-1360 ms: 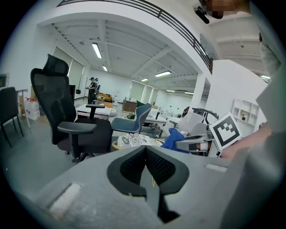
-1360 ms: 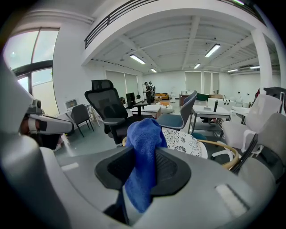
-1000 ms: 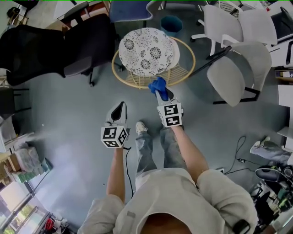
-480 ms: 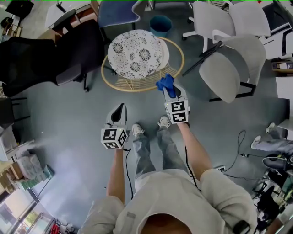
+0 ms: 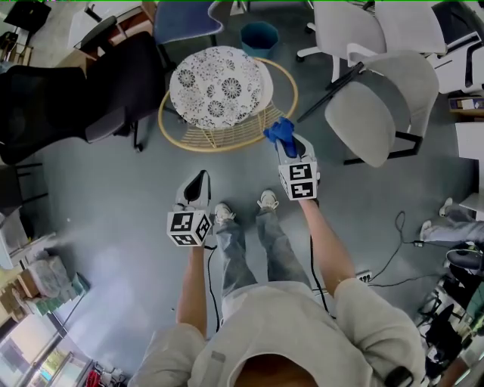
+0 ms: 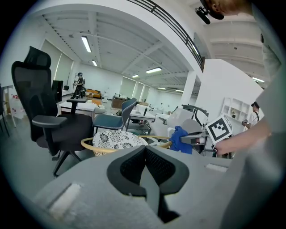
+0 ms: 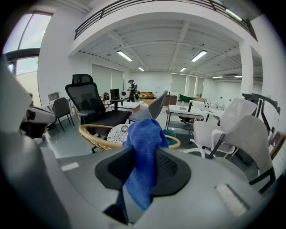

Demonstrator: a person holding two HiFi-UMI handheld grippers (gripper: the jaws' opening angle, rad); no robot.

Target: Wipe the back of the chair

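Note:
A round rattan chair (image 5: 288, 85) with a black-and-white patterned cushion (image 5: 219, 86) stands on the grey floor ahead of me. My right gripper (image 5: 281, 138) is shut on a blue cloth (image 5: 278, 130) and hovers by the near right side of the rattan rim. In the right gripper view the blue cloth (image 7: 143, 147) hangs from the shut right gripper (image 7: 145, 157), with the rattan chair (image 7: 96, 134) beyond. My left gripper (image 5: 198, 181) is held lower, over bare floor, shut with nothing in it. In the left gripper view, the left gripper (image 6: 145, 151) points toward the chair (image 6: 117, 139).
A black office chair (image 5: 68, 98) stands at the left. Grey shell chairs (image 5: 378, 106) crowd the right. A teal bin (image 5: 259, 36) and a blue chair (image 5: 185, 19) sit behind the rattan one. Cables (image 5: 393, 249) lie on the floor at the right.
My right gripper with the blue cloth has shifted right, from the chair's front rim to its right side. The person's feet have stepped forward. The left gripper has hardly moved.

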